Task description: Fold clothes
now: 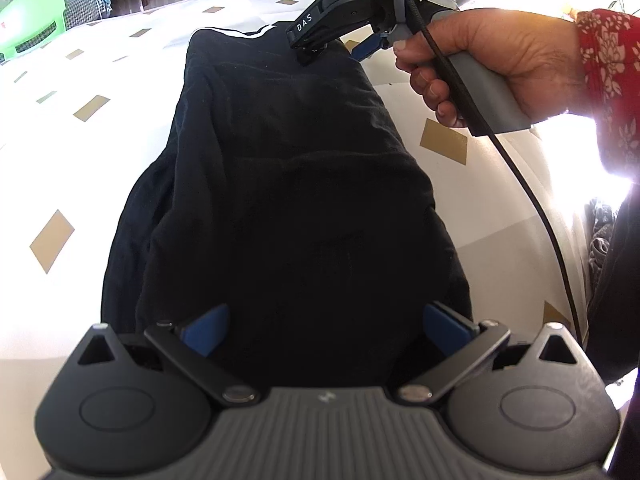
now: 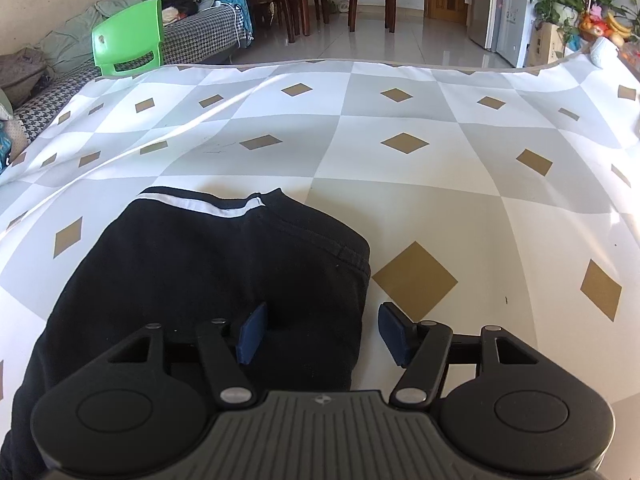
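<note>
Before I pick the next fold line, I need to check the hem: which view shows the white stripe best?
The right wrist view: the white stripe runs unobstructed along the black garment's far edge. In the left wrist view it is farther off, and the right tongs cover part of it.

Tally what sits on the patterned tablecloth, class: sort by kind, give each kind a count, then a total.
Black garment: 1
Grippers over it: 2, left gripper and right gripper
Total: 3
</note>
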Tool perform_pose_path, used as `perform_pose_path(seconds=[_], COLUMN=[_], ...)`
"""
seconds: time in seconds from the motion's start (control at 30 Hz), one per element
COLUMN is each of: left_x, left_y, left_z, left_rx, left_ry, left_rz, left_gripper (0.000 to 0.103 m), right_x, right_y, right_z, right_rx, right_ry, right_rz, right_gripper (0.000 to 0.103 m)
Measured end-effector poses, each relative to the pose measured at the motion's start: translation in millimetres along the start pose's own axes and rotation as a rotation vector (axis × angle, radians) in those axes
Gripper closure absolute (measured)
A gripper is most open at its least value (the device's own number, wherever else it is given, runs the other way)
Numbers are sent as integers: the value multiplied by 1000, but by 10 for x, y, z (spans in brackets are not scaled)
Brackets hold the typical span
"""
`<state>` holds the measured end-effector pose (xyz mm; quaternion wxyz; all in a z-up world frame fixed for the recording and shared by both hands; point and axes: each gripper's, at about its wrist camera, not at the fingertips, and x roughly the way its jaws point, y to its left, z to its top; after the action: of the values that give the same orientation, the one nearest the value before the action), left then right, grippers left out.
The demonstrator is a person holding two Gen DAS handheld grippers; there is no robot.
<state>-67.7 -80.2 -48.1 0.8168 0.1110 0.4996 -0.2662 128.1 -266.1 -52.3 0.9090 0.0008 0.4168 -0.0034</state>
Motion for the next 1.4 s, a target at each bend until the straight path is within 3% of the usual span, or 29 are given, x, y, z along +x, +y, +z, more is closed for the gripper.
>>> perform_pose_path(seconds=[0.2,0.63,0.93,1.2,1.4], left_x=[42,-2,-58,-163,-194], left_y=[14,324,230,-54,-270], left_z=[21,164,150,114,55], left_rx=[9,-196,-149,-82,-75], left_ry=[-3,-84,-97,-96,-108], left_rz=[35,-10,-9,-11,-25], left_gripper=[0,0,0,0,0], right_x=[16,-90,-251,-511,-870], right_y=[40,-311,-732,-1042,-1236], right_z=[-17,-50,-161,-301,-273], right_rx=[-68,-80,-62,-8,107], right_ry=[-5,17,87,107,3], right_rz=[-58,-271,-420,-393,-338], right_gripper=[34,34,34,34,34])
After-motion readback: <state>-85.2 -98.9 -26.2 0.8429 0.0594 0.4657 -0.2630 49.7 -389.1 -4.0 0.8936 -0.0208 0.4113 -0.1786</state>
